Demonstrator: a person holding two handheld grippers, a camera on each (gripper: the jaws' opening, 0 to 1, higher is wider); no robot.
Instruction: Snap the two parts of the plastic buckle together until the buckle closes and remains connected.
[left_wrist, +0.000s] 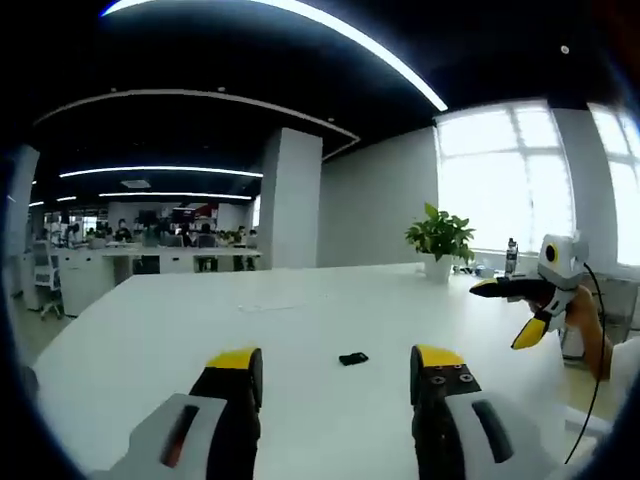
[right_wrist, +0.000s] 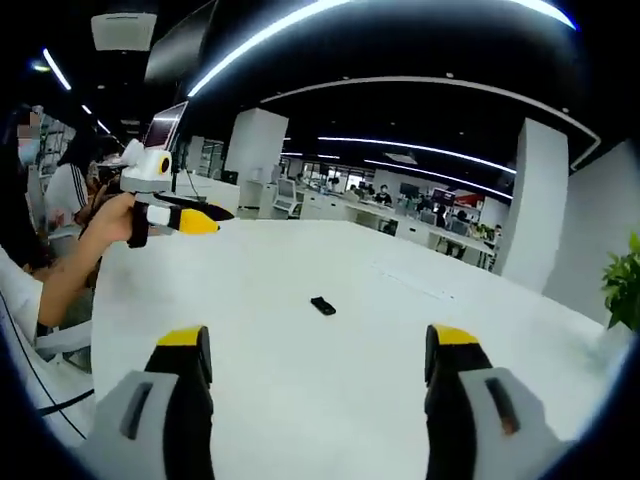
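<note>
A small black plastic buckle lies on the white table, and it appears again as a dark piece in the right gripper view. Whether it is one piece or two is too small to tell. My left gripper is open, its yellow-tipped jaws wide apart just short of the buckle. My right gripper is open too, hovering above the table with the buckle ahead of it. The right gripper comes in from the right of the left gripper view; the left gripper is held in a hand at the left of the right gripper view.
A potted plant stands at the table's far edge near bright windows. Rows of desks with several seated people lie behind. A person's arm reaches in at the left, and a cable hangs by the table edge.
</note>
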